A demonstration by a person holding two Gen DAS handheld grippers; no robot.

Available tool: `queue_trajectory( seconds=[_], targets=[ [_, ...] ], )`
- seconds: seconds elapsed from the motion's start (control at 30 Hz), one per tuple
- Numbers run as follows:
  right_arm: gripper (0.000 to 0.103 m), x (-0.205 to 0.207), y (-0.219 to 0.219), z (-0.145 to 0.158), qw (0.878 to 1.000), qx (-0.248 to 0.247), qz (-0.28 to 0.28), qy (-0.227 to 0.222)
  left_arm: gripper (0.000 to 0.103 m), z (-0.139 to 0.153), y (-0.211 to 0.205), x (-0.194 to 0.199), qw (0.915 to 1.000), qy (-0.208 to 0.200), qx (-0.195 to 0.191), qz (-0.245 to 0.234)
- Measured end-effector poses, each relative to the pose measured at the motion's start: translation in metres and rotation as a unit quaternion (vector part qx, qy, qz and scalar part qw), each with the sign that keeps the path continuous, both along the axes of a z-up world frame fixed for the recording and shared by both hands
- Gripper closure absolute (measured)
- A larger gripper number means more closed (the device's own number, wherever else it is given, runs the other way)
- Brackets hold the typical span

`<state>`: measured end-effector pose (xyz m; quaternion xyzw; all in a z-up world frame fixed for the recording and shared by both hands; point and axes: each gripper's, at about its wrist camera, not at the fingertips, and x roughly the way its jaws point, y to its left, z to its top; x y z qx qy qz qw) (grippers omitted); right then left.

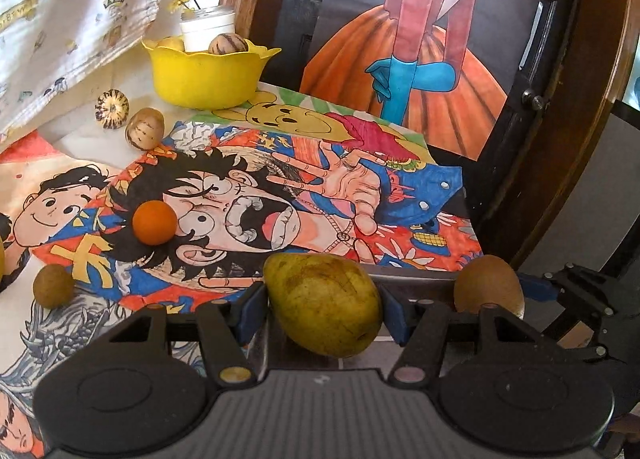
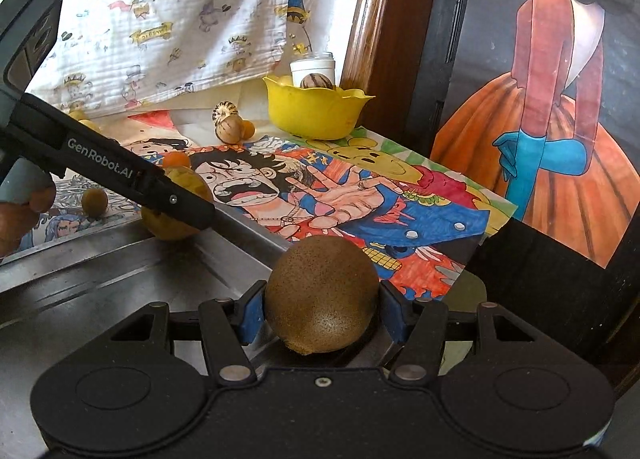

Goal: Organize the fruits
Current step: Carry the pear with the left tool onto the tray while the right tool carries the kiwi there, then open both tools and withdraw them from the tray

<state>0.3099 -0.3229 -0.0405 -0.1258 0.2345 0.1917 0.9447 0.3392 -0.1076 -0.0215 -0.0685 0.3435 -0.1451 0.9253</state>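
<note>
Left gripper (image 1: 322,309): both blue pads pressed against a yellow-green mango (image 1: 322,305), clamped just above a metal sink ledge (image 2: 120,271) at the near edge of the counter.

Right gripper (image 2: 322,313): blue pads tight on a brown kiwi (image 2: 322,293), held over the same ledge, just beside the mango.

Yellow bowl (image 1: 208,79): stands at the back of the counter by a wooden frame (image 2: 366,15); inside, a white jar (image 1: 206,29) and a striped brown fruit (image 1: 223,44).

Loose on the cartoon drawings (image 1: 280,195): an orange fruit (image 1: 155,223), a small brown fruit (image 1: 53,285), a striped fruit (image 1: 145,127) and a ribbed striped one (image 1: 112,109) near the bowl.

Left wrist view only: the kiwi seen from the side with the right gripper's fingers behind it.

Right wrist view only: the left gripper's black body from the side, a hand (image 2: 24,211) on its handle, the sink ledge, and a small yellow fruit (image 2: 249,129) behind the striped pair.

Backdrop: printed cloth (image 2: 160,19), painted figure in an orange skirt (image 2: 540,139).
</note>
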Motion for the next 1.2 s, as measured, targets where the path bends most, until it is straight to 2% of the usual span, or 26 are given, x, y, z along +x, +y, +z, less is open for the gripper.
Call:
queue_trajectory(
  seconds=[0.17,0.5,0.83,0.97,1.2],
  targets=[
    [0.039,-0.003,-0.001,0.0,1.0,0.002,-0.004,0.0,0.037,0.002,-0.003,-0.001,0.9999,0.0,0.014,-0.001],
    [0.022,-0.033,-0.003,0.013,1.0,0.016,-0.013,-0.016,0.025,0.017,0.005,-0.019,0.9997,-0.006,-0.008,0.02],
    [0.001,-0.09,0.004,0.035,0.998,0.036,-0.027,-0.033,0.003,0.04,0.024,-0.073,0.9975,-0.037,-0.017,0.058],
    [0.001,-0.114,0.011,0.042,0.997,0.055,-0.044,-0.028,0.001,0.045,0.033,-0.103,0.9961,-0.05,-0.005,0.072],
    [0.001,-0.154,0.025,0.046,0.991,0.11,-0.076,0.008,0.001,0.045,0.047,-0.158,0.9922,-0.074,0.03,0.096]
  ],
)
